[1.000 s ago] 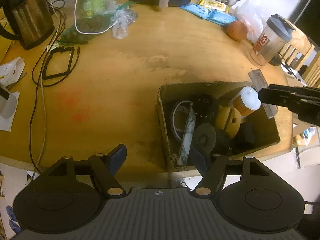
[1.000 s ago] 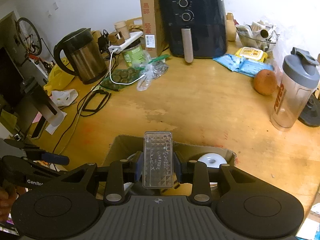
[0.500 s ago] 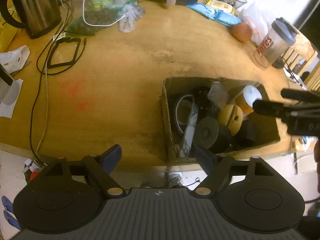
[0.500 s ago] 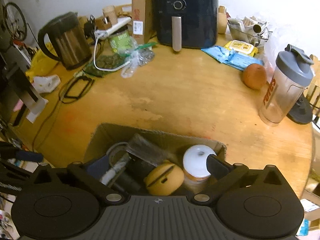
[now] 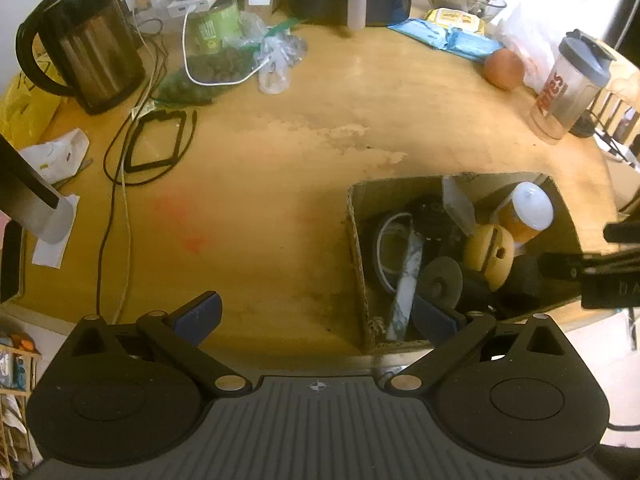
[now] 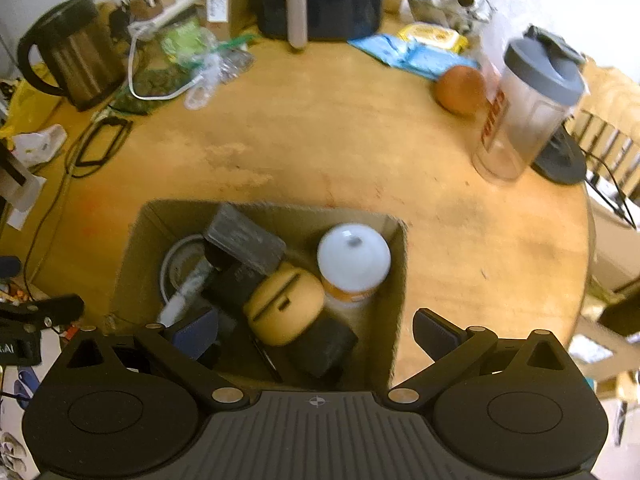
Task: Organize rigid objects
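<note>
Jaws wide over cardboard box point(image 6: 400, 280)

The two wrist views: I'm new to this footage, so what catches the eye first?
An open brown cardboard box near the round wooden table's front edge, crammed with objects: a white-lidded orange jar, a yellow rounded case, a clear ridged plastic case. Both the left gripper and the right gripper hover wide open and empty.

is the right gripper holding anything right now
No, the right gripper has its fingers spread wide over the box with nothing between them.
</note>
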Action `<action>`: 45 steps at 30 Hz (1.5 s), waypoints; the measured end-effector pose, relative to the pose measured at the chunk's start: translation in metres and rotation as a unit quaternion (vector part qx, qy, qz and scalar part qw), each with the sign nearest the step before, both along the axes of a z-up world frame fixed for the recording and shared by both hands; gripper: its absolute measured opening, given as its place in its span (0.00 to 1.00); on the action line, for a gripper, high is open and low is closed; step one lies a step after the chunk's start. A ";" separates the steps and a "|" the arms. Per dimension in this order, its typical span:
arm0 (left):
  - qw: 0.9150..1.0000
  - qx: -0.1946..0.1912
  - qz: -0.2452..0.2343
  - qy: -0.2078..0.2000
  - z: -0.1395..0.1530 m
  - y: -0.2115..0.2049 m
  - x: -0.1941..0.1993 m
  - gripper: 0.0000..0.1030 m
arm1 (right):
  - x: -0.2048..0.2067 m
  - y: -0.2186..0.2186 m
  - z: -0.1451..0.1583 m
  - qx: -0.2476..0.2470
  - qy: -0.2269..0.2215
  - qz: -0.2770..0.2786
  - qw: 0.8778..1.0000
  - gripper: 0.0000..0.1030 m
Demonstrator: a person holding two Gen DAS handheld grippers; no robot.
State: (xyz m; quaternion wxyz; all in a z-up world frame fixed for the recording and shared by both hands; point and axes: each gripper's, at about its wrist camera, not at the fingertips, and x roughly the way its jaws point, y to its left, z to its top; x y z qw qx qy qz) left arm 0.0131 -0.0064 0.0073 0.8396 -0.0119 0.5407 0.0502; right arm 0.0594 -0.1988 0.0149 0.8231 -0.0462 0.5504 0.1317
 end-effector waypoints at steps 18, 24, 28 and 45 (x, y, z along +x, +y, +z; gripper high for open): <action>0.998 -0.045 -0.007 0.049 -0.008 -0.017 0.014 1.00 | -0.006 -0.007 -0.017 -0.045 0.074 -0.021 0.996 1.00; 0.994 -0.061 0.001 0.090 -0.021 -0.020 0.014 1.00 | -0.005 -0.007 -0.022 -0.050 0.089 -0.019 0.995 1.00; 0.993 -0.056 -0.006 0.107 -0.026 -0.025 0.012 1.00 | -0.004 -0.005 -0.025 -0.051 0.097 -0.013 0.994 1.00; 0.992 -0.057 -0.005 0.113 -0.028 -0.027 0.012 1.00 | -0.003 -0.006 -0.029 -0.055 0.103 -0.011 0.993 1.00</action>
